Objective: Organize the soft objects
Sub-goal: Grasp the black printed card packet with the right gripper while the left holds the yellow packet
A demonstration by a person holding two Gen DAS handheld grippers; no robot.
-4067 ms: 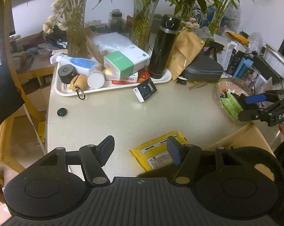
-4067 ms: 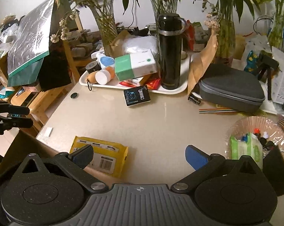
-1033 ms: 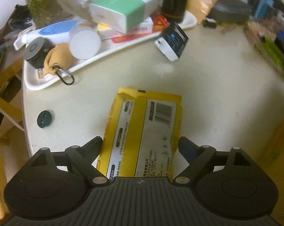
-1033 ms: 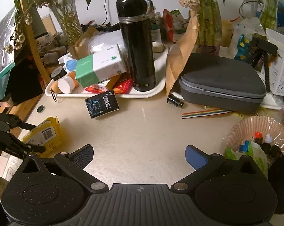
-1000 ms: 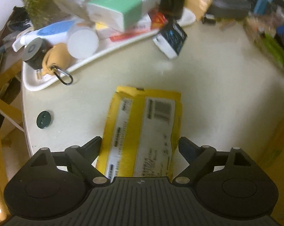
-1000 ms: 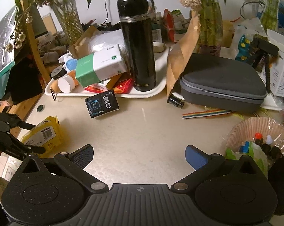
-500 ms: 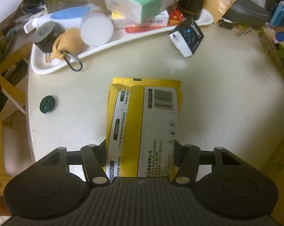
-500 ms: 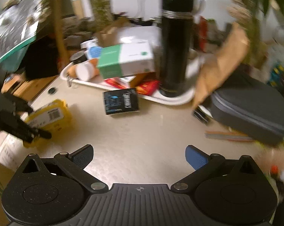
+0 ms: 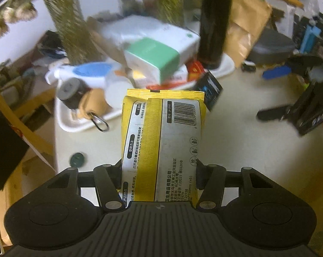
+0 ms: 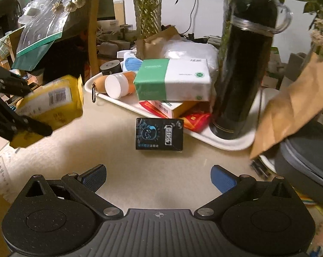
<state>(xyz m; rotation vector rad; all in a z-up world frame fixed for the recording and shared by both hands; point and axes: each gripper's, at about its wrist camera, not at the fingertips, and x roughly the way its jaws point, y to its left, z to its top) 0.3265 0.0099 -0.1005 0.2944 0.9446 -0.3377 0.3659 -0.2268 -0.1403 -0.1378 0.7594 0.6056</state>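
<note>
My left gripper is shut on a yellow wet-wipes pack and holds it off the table, barcode side up. The pack and the left gripper also show at the left of the right wrist view. My right gripper is open and empty above the table, facing a small black packet. It shows at the right of the left wrist view. A green and white tissue pack lies on the white tray.
The tray holds a tall black flask, a white jar, a blue and white bottle and flat boxes. A brown paper bag and a grey case stand right. A green button lies near the table's left edge.
My left gripper closed on the yellow pack and lifted it off the table. My right gripper moved left and closer to the tray and the black packet.
</note>
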